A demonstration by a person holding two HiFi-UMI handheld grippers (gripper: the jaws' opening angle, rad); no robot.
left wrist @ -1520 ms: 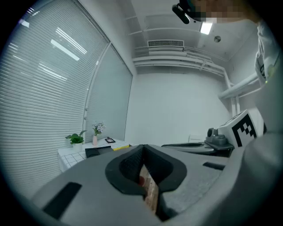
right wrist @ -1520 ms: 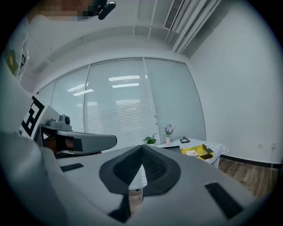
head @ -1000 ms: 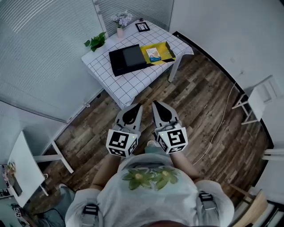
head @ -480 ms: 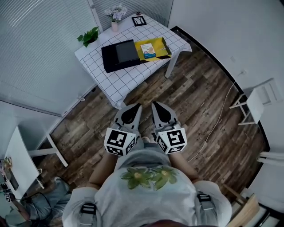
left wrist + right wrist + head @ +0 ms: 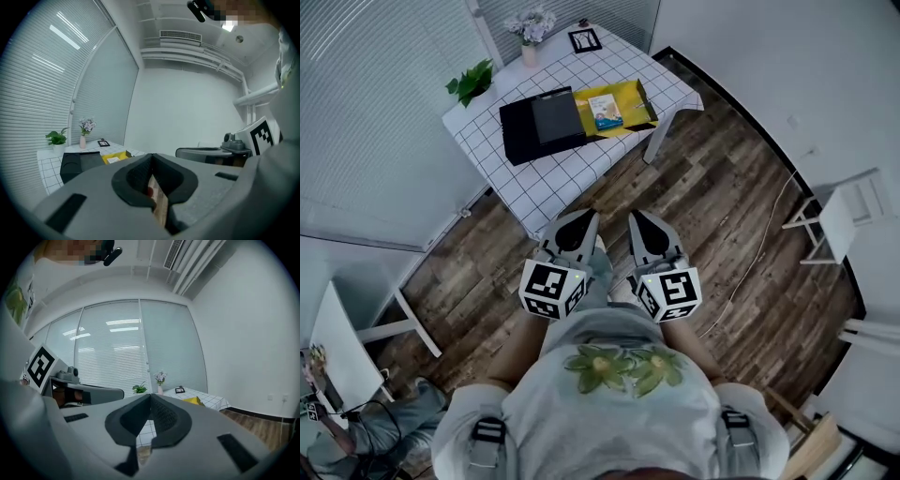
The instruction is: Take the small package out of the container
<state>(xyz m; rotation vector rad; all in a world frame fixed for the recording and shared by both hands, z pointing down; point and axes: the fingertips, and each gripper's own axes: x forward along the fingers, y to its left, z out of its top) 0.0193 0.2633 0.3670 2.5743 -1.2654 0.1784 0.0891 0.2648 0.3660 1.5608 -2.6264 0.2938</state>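
**While both claws are shut and empty, the package lies in its yellow container**

As the head view looks steeply down, the left gripper (image 5: 579, 220) and the right gripper (image 5: 636, 217) are held side by side in front of the person's light shirt (image 5: 619, 375), over a wooden floor (image 5: 722, 197). Both point toward a table (image 5: 548, 183) covered with a white grid-pattern cloth and are well apart from it.

In the left gripper view the two jaws meet at their tips. Only a narrow slit behind the tips shows the floor, and nothing is clamped there. The right gripper view shows the same: jaws together at the tips, with the table's cloth and the floor visible through the gap behind them, and nothing held.

On the table, the small package (image 5: 604, 110), pale with a blue patch, lies flat inside the yellow container (image 5: 633, 98). A black box (image 5: 534, 122) sits just beside the container on its left, touching or nearly touching it. Farther back on the table are a green plant (image 5: 471, 80), a vase of pale flowers (image 5: 530, 26) and a small dark picture frame (image 5: 584, 39).

To the right, by the white wall, stands a white chair (image 5: 842, 217), and a thin cable (image 5: 759, 258) trails across the floor.
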